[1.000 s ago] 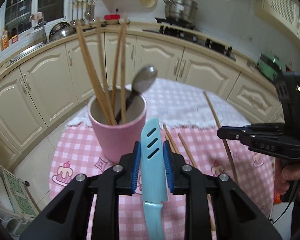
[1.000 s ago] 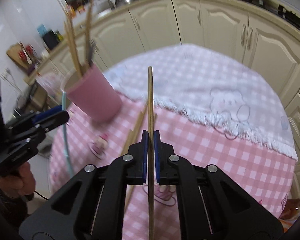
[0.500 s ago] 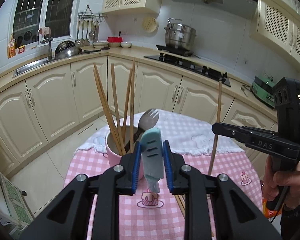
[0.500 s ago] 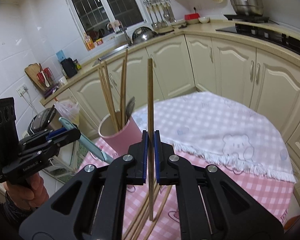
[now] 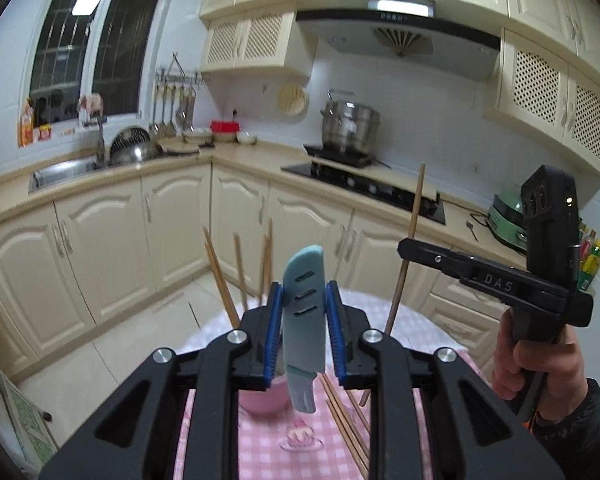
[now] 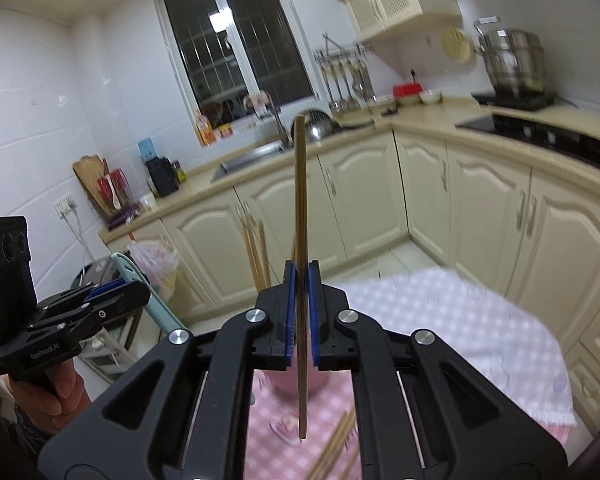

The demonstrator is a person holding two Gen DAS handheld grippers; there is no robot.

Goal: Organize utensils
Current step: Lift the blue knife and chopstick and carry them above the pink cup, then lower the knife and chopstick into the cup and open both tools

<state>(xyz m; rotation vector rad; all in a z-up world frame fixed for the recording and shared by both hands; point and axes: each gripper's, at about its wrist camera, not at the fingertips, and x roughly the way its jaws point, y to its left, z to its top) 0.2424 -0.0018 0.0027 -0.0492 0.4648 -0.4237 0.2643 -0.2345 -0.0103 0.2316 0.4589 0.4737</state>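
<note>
My left gripper (image 5: 302,312) is shut on a light blue knife (image 5: 303,320), blade tip up, handle hanging below the pads. Under it stands the pink cup (image 5: 262,398), mostly hidden by the jaws, with several wooden chopsticks (image 5: 220,276) sticking out. My right gripper (image 6: 301,304) is shut on one upright wooden chopstick (image 6: 300,200); the same gripper (image 5: 406,246) and its chopstick (image 5: 410,236) show at the right of the left wrist view. The left gripper (image 6: 134,290) with the knife (image 6: 140,280) shows at the left of the right wrist view. The pink cup (image 6: 284,382) sits low behind the right jaws.
Loose chopsticks (image 5: 346,428) lie on the pink checked tablecloth (image 5: 268,452) right of the cup. A white cloth (image 6: 460,320) covers the table's far part. Cream cabinets (image 5: 100,240), a sink (image 5: 60,170) and a stove with a steel pot (image 5: 350,126) ring the table.
Both grippers have risen and tilted up, each keeping its hold. The cup and table have dropped low in both views, and the kitchen walls fill the upper part.
</note>
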